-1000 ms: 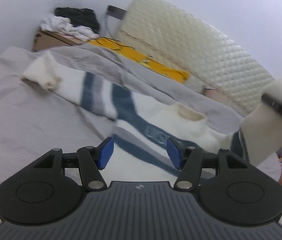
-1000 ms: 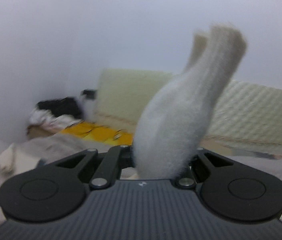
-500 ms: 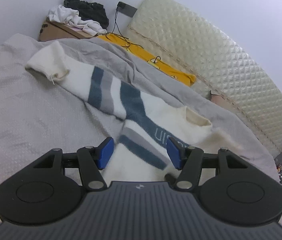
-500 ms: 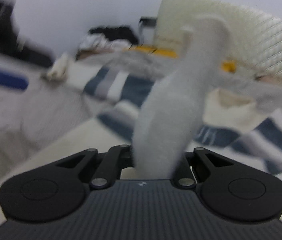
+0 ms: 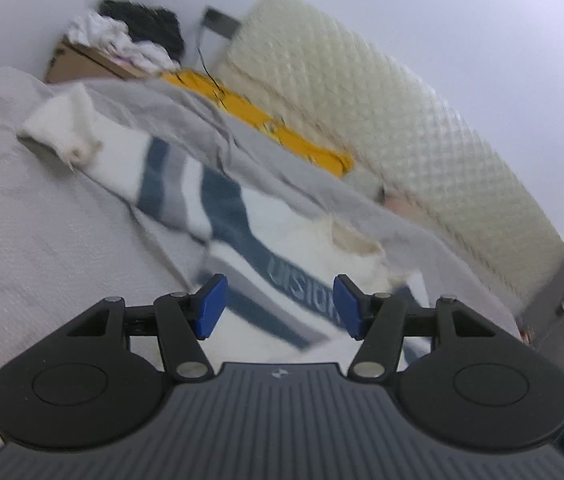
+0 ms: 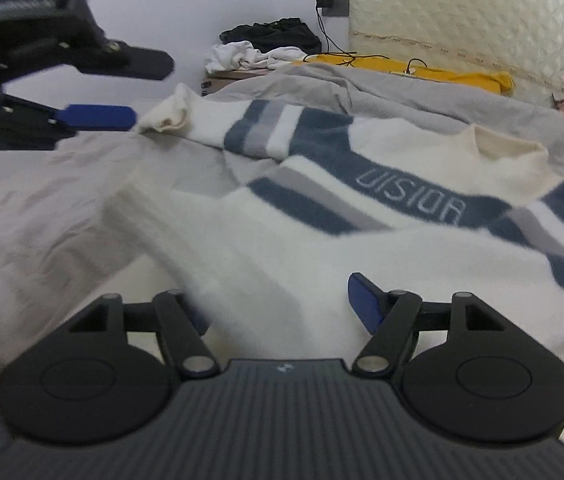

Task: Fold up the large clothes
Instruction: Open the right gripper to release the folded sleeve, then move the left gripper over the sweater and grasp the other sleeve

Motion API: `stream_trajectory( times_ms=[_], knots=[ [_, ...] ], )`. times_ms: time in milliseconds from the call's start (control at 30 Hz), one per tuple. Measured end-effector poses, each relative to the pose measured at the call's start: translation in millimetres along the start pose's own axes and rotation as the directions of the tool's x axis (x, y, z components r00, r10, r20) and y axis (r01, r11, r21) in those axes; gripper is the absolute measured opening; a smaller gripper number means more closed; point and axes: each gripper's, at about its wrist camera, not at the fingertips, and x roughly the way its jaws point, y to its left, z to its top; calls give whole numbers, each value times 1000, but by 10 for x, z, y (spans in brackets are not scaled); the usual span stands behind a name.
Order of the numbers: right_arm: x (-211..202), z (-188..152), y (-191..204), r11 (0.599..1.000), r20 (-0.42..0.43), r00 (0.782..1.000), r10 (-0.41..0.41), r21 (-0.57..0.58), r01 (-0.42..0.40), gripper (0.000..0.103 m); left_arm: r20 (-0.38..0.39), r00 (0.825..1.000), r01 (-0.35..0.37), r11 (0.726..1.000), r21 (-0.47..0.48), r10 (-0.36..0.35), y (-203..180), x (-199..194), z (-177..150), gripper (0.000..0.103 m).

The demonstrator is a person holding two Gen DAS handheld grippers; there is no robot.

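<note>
While the left gripper waits low over the sweater, its blue fingers stand apart about half of their way and hold nothing; between them I see only the knit below. In this left wrist view the sweater lies spread on the bed, one sleeve stretched away toward the far corner, the collar toward the grey blanket. On the blue chest band some pale letters are woven, but here they are blurred and partly cut by the fingers, so I cannot read them with certainty. I judge that this far sleeve can be left unfolded, because nothing is near its cuff.

From the right wrist view, the right gripper has just been opening its fingers, and the white sleeve lies loose between them across the sweater's body, not pressed by any pad. The near finger is plain to see; the other is mostly hidden behind the cloth. The word on the band is clear here: "VISIOR", or something very close to it, in thin outlined letters. The left gripper appears at the upper left, and I see no other writing.

What may go wrong, in my opinion: the fluffy sleeve can catch on a finger when the gripper pulls back, and then the fold is dragged open. The sleeve also lies slanted, so the fold may come out crooked.
</note>
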Motion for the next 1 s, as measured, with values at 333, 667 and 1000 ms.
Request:
stream_trajectory(
  times_ms=[333,667,1000],
  knots=[
    [-196,-99,-251,997,-6,999,35,73,-34,70,-127,992,-6,991,131,22,-376,306,-366,62],
    [-201,-120,-713,971,16,999,-29,239,24,70,-229,972,-12,985,171,51,-448,503,-599,51],
    [192,-219,-997,945,-71,994,-88,310,106,55,-333,919,-147,967,208,211,-301,884,-876,38]
  ],
)
